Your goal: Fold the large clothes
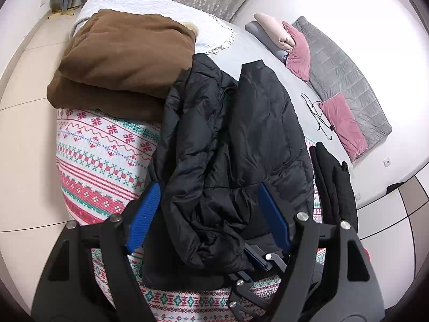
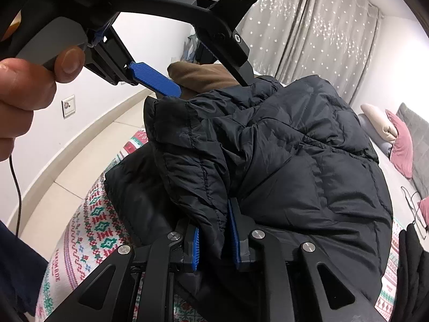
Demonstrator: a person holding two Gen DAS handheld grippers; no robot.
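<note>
A black puffer jacket [image 1: 230, 139] lies crumpled on a red, green and white patterned blanket [image 1: 102, 155] that covers the bed. My left gripper [image 1: 210, 212] stands wide over the near end of the jacket, whose bulk sits between its blue fingers [image 1: 146, 214]. In the right wrist view the left gripper [image 2: 211, 87] hangs above the jacket [image 2: 308, 161], and the ribbed pad of its blue finger [image 2: 155, 79] shows bare. My right gripper [image 2: 215, 241] is shut on a fold of the jacket's edge. Its black linkage [image 1: 252, 271] shows low in the left wrist view.
A folded brown garment [image 1: 123, 61] lies just behind the jacket on the left. A black garment [image 1: 332, 182] sits at the right edge of the bed. Pink cushions [image 1: 340, 123], a thin black cable [image 1: 319, 115] and a grey padded headboard [image 1: 343, 75] lie farther back. A hand [image 2: 24, 94] holds the left gripper's handle.
</note>
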